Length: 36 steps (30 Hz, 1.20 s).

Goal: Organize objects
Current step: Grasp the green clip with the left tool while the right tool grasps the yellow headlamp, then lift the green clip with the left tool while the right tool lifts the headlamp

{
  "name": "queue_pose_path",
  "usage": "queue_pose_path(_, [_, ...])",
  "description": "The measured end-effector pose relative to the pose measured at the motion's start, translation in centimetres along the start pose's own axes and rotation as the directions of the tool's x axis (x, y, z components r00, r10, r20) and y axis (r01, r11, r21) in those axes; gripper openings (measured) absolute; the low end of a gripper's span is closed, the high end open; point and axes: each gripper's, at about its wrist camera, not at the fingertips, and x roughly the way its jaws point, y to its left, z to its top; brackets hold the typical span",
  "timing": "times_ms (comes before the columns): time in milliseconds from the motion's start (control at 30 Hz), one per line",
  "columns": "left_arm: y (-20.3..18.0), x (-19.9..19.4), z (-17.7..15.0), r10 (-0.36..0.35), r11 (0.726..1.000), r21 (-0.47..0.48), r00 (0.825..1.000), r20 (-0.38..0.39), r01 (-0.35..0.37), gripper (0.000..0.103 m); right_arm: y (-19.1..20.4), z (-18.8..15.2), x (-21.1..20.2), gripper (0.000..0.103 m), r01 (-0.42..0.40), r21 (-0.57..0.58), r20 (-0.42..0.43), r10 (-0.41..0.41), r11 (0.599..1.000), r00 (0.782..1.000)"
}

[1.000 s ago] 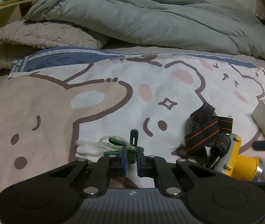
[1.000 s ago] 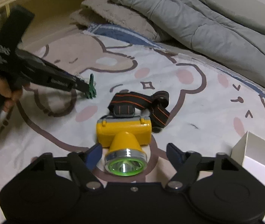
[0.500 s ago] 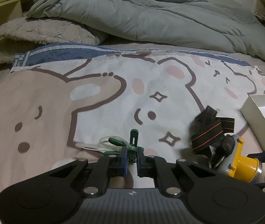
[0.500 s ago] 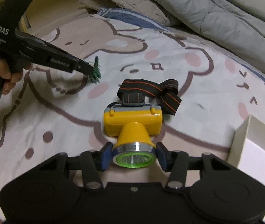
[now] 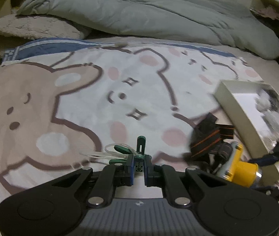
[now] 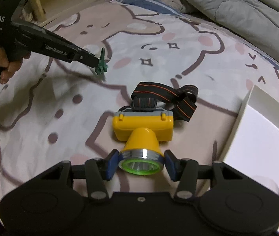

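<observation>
My left gripper [image 5: 139, 164] is shut on a small green plastic clip [image 5: 140, 145] with clear tubing trailing to its left, held above the bear-print bedsheet. It also shows in the right wrist view [image 6: 101, 64]. My right gripper [image 6: 141, 162] is shut on the lens end of a yellow headlamp [image 6: 143, 125], whose black-and-orange strap [image 6: 169, 98] lies behind it. The headlamp also shows in the left wrist view [image 5: 241, 167], next to an open white box [image 5: 237, 108].
The white box [image 6: 261, 122] stands right of the headlamp and holds some items. A grey duvet [image 5: 139, 13] and a fluffy pillow [image 5: 27, 29] lie at the far side of the bed. A wooden shelf [image 6: 35, 4] stands at the left.
My right gripper closed onto the headlamp's lens end. My left gripper, still holding the green clip, moved right toward the white box.
</observation>
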Motion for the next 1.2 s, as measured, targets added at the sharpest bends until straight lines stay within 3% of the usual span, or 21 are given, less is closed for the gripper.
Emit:
queue_pose_path(233, [-3.9, -1.5, -2.9, -0.070, 0.995, 0.059, 0.994, -0.082, 0.075, 0.010, 0.7, -3.0, -2.9, 0.051, -0.029, 0.005, -0.029, 0.029, 1.000, 0.999])
queue_pose_path(367, [-5.5, -2.0, -4.9, -0.108, 0.991, 0.055, 0.982, -0.158, 0.118, 0.010, 1.4, -4.5, -3.8, 0.051, -0.037, -0.002, -0.056, 0.037, 0.999, 0.998])
queue_pose_path(433, [-5.8, -2.0, -5.8, -0.125, 0.990, 0.044, 0.975, -0.184, 0.135, 0.014, 1.6, -5.2, -3.9, 0.051, -0.037, 0.001, -0.076, 0.037, 0.999, 0.996])
queue_pose_path(500, [-6.2, -2.0, -6.2, -0.145, 0.986, 0.052, 0.967, -0.211, 0.160, 0.028, 1.7, -5.6, -3.9, 0.051, -0.032, 0.002, -0.086, 0.032, 0.999, 0.996])
queue_pose_path(600, [-6.4, -2.4, -6.3, -0.156, 0.983, 0.063, 0.964, -0.214, 0.173, 0.033, 1.7, -5.3, -4.3, 0.052, -0.037, 0.029, -0.075, 0.039, 0.999, 0.996])
queue_pose_path(767, [-5.2, -3.2, -5.6, -0.169, 0.985, 0.013, 0.968, -0.184, 0.174, 0.030, 1.3, -4.2, -5.2, 0.052, -0.050, 0.067, -0.024, 0.052, 0.996, 0.998])
queue_pose_path(933, [-3.8, -2.1, -4.6, -0.195, 0.980, -0.086, 0.960, -0.200, 0.181, 0.030, 1.0, -3.8, -4.1, 0.048, -0.030, 0.070, -0.084, 0.036, 0.997, 0.996])
queue_pose_path(1200, [-4.1, -0.1, -4.6, -0.170, 0.985, -0.088, 0.948, -0.269, 0.151, 0.030, 0.6, -4.2, -3.4, 0.045, -0.044, 0.083, -0.120, 0.053, 0.996, 0.991])
